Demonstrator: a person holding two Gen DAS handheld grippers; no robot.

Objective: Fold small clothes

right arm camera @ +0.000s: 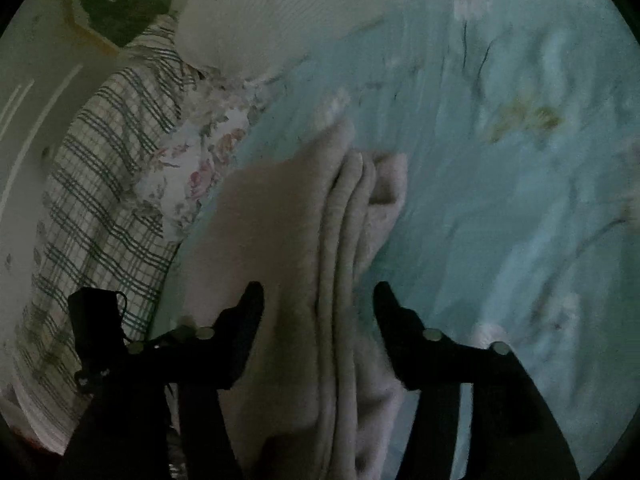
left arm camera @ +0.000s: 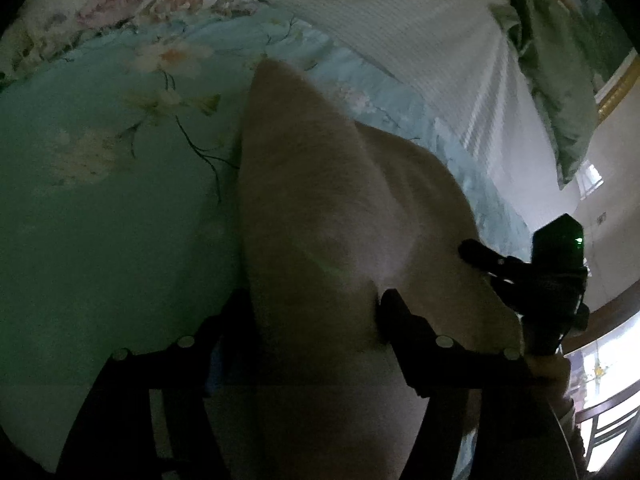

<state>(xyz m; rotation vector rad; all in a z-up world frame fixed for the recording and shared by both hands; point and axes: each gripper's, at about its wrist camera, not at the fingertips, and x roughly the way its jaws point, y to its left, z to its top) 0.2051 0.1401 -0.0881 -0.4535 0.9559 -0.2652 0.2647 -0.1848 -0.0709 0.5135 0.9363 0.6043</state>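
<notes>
Left wrist view: left gripper [left arm camera: 312, 308] low over a pale beige fleecy garment [left arm camera: 320, 200], jaws parted wide, cloth bulging up between them; left finger half hidden behind the fold, right finger [left arm camera: 404, 320] lying against the cloth's right flank, no pinch visible. Folded to a tapering point toward the far side, soft ridge down the middle. Spread on a mint-green floral bedsheet [left arm camera: 100, 168], thin dark stems and pale blossoms printed on it. Far beyond, a white ribbed blanket [left arm camera: 380, 20]; far left, a cream rose-print fabric [left arm camera: 100, 8]. Right gripper [left arm camera: 520, 276] at the right edge, dark body with a green light, tip touching the garment's right side, hand [left arm camera: 552, 372] beneath it. Bright window at lower right. Dim, slightly blurred

Right wrist view: right gripper [right arm camera: 318, 300] jaws apart, fingers [right arm camera: 248, 308] straddling the stacked layers of the same beige garment [right arm camera: 300, 240], pads clear of the cloth, nothing gripped. Several folded edges running away from camera, loose flap at far end. Bedsheet [right arm camera: 500, 200] wrinkled on the right. Left: green-checked cloth [right arm camera: 100, 200], rose-print fabric [right arm camera: 192, 168], white ribbed blanket [right arm camera: 260, 12] far. Black part of the left gripper [right arm camera: 96, 320] near left
</notes>
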